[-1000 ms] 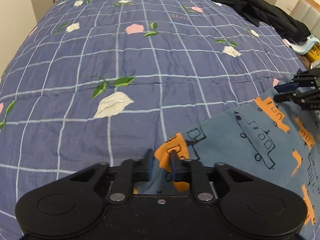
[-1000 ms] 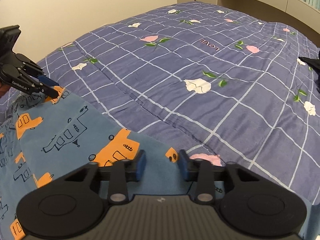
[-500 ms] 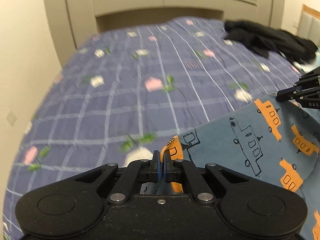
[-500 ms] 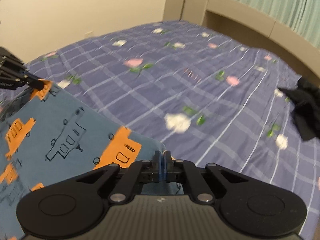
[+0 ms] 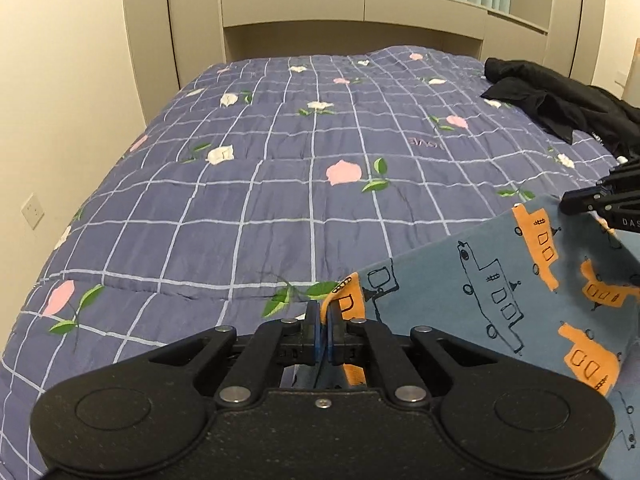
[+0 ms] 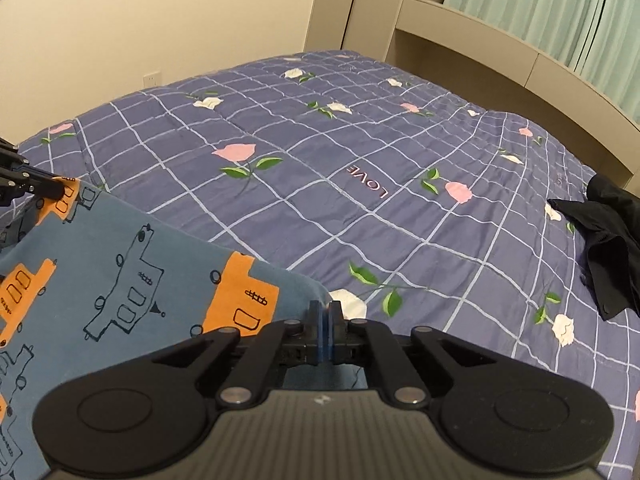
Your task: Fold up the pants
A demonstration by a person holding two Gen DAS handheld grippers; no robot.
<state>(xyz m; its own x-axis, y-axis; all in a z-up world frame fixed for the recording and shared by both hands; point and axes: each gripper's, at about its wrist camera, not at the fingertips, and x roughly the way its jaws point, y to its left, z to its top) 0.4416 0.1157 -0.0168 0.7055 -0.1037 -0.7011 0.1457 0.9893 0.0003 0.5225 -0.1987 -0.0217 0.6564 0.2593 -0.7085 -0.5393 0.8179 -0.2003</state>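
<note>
The blue pants (image 5: 500, 280) with orange and outlined vehicle prints hang stretched between my two grippers, lifted above the bed. My left gripper (image 5: 323, 316) is shut on one corner of the pants' edge. My right gripper (image 6: 324, 316) is shut on the other corner of the pants (image 6: 120, 280). The right gripper also shows at the right edge of the left wrist view (image 5: 568, 204), and the left gripper at the left edge of the right wrist view (image 6: 60, 190).
A purple checked quilt with flower prints (image 5: 300, 184) covers the bed. A black garment (image 5: 560, 108) lies at the far right of the bed, also in the right wrist view (image 6: 612, 248). A beige headboard unit (image 5: 360, 4) and walls surround the bed.
Both grippers closed on the pants' edge and rose, lifting the fabric off the quilt. Both views tilted up to show the headboard and walls.
</note>
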